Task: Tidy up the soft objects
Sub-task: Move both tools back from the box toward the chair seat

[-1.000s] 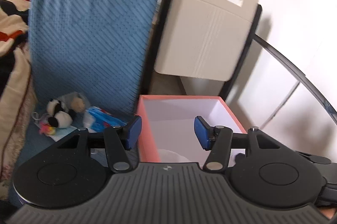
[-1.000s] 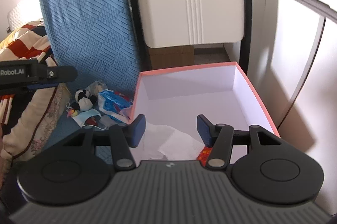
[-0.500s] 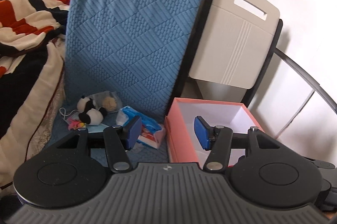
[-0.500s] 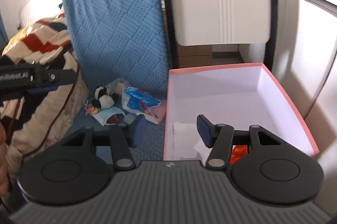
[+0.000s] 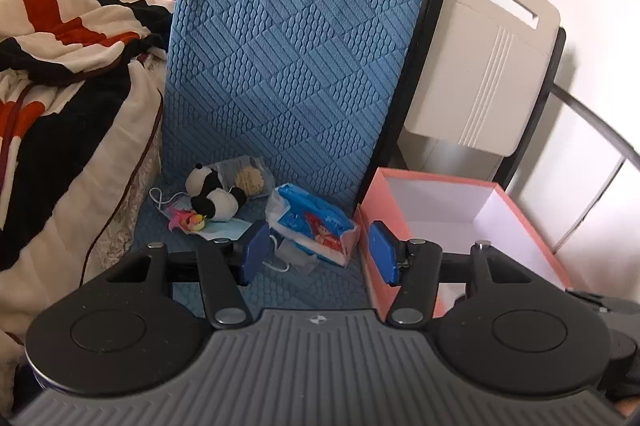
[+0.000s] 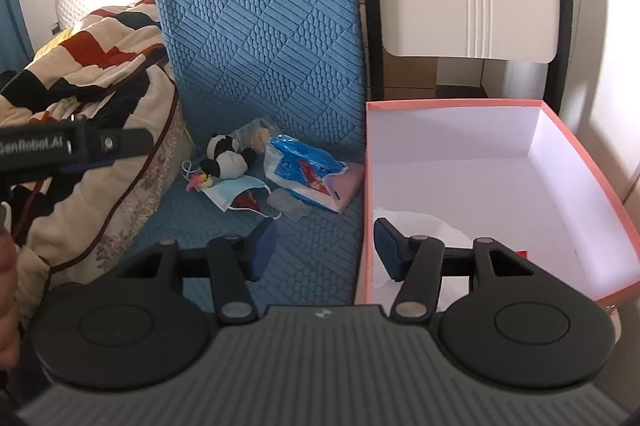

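- Blue quilted seat cushion (image 5: 256,290) underfoot; small black-and-white plush panda (image 5: 214,196) near its backrest, at about 10 o'clock from the left gripper (image 5: 316,252).
- Just right of panda: crinkly blue-and-white tissue pack (image 5: 310,226), lying straight ahead at 12 o'clock between the left fingers, not touched.
- Pale blue face mask (image 6: 236,192) flat beside panda, at 11 o'clock from the right gripper (image 6: 324,248).
- Pink-rimmed white cardboard box (image 6: 576,150) at 2 o'clock, touching the tissue pack's end; crumpled white tissue (image 6: 424,226) already inside.
- Left gripper: jaws apart, nothing between the pads. Right gripper: likewise spread and empty.
- Compared with a second ago: both views swung away from the box toward the seat pile and dipped lower; box now off to the right instead of centred.
- Meaning, as a judgement: one drop-off finished, next pick under way, most likely the tissue pack; panda and mask yet to be boxed.
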